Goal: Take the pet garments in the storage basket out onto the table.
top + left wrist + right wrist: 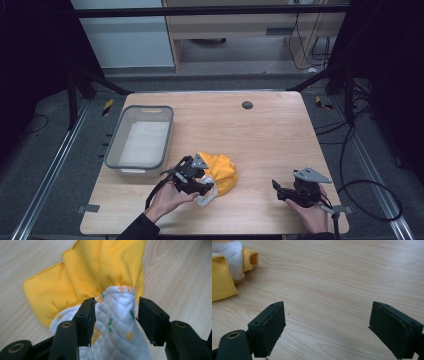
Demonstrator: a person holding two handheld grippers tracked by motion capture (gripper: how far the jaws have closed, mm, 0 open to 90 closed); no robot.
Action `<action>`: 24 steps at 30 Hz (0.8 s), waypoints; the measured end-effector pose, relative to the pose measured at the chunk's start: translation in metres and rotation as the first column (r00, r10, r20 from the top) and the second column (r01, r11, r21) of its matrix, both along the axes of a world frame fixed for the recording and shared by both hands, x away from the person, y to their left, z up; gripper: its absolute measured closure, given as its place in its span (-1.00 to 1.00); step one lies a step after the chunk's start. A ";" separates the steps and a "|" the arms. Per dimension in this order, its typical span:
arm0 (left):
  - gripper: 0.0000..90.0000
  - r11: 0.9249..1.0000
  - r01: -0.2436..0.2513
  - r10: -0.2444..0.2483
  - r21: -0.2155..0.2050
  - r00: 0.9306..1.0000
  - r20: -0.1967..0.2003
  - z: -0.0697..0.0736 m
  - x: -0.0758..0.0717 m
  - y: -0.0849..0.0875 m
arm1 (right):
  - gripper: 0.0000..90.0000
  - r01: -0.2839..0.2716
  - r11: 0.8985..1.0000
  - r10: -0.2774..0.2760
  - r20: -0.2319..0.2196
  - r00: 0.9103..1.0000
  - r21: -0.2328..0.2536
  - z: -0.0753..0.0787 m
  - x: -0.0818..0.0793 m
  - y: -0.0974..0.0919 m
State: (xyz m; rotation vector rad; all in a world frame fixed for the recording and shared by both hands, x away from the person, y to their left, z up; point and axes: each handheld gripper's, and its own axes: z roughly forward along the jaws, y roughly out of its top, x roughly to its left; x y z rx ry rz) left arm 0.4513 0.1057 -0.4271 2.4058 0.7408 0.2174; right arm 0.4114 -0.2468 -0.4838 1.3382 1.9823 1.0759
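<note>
Nearest to me, my left gripper (115, 312) sits right over the near end of the cloth (220, 172), a bunched yellow piece with a white quilted lining. In the left gripper view the white quilted fold runs straight up between the jaws: the left one touches the fabric, the right one stands just off it, so I read the jaws as released, with the cloth between them but not pinched. The cloth's long axis runs away from these jaws, white end near, yellow end far.

My right gripper (280, 189) rests well apart to the right on the bare table (270, 135), jaws spread wide with nothing between them; from there the cloth lies off toward its upper left. So the left hand (167, 197) is plainly the nearer one for any regrasp.

Farther back on the left stands the grey bin (141, 141), just beyond the cloth.
</note>
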 end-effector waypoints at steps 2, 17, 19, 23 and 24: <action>-0.03 1.000 -0.005 0.005 -0.002 1.000 0.011 0.001 -0.002 0.002 | -0.71 0.000 1.000 0.000 -0.001 1.000 0.000 0.000 0.000 0.000; -0.37 0.993 -0.052 0.062 -0.108 0.994 0.089 0.018 -0.015 0.027 | -0.72 0.003 1.000 -0.003 -0.002 1.000 -0.004 0.000 -0.001 0.000; -0.38 0.990 -0.063 0.075 -0.122 0.992 0.100 0.020 -0.017 0.032 | -0.73 0.004 1.000 -0.004 -0.006 1.000 0.001 0.000 -0.001 0.000; -0.39 0.982 -0.090 0.112 -0.164 0.985 0.132 0.025 -0.021 0.043 | -0.73 0.005 1.000 -0.005 -0.006 1.000 0.001 0.000 -0.001 0.000; -0.39 0.979 -0.098 0.124 -0.177 0.982 0.140 0.026 -0.022 0.047 | -0.73 0.005 1.000 -0.005 -0.002 1.000 -0.005 -0.001 -0.001 0.000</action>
